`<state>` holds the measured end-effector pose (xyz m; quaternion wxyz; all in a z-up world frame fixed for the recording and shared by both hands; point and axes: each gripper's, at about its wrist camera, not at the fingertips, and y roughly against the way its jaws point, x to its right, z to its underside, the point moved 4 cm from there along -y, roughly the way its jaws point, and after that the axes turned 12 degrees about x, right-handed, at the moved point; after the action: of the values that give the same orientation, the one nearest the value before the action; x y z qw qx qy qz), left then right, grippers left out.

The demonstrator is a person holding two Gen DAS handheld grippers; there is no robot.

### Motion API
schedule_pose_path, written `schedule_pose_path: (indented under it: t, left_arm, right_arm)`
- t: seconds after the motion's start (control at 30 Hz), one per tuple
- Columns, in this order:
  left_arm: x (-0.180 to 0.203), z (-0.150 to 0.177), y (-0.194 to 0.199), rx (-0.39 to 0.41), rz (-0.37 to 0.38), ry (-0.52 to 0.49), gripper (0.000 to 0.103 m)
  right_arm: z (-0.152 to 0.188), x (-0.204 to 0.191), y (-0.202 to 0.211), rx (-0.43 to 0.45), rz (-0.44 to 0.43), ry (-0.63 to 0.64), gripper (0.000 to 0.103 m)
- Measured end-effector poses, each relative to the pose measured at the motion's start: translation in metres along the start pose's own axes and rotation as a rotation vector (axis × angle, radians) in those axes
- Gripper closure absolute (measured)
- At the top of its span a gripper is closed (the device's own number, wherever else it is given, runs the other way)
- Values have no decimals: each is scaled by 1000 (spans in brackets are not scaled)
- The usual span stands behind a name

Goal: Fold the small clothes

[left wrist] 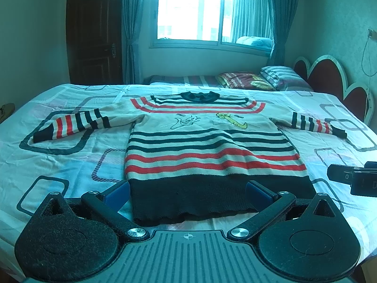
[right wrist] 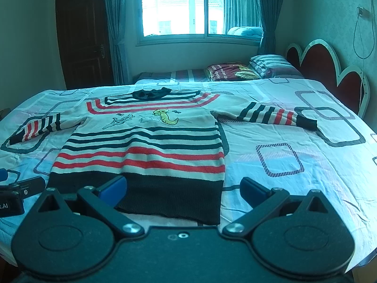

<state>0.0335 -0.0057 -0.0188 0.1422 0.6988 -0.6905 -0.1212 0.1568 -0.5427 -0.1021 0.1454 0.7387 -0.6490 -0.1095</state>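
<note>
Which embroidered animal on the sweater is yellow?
The right one on the sweater, nearer the pillows; the left one is only a dark outline.

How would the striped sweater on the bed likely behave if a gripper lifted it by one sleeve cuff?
The striped sweater looks like soft knit lying flat, so it would probably droop and drag rather than hold shape. Its sleeves spread wide on the bedsheet, so the far one would likely trail. The knit looks thick, so probably not slippery.

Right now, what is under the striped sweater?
The striped sweater lies flat on the patterned bedsheet, sleeves spread out. Anything hidden between sweater and sheet cannot be seen; the knit covers that area completely.
</note>
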Motion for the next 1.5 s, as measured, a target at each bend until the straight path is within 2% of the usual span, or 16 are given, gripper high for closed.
schedule_pose_path:
  t: [1.0,1.3,1.5]
  left_arm:
    - [2,0,1,-3,-3,6,0]
    - [1,-2,-8,-15,-24,20,0]
    - [-2,-11,-29,-5,-50,-9,0]
  right_arm:
    - [1,-3,-2,-3,-13,8,1]
    - [3,3,-6,-13,-64,-16,1]
    - [-1,12,-13,-5,-90,-40,1]
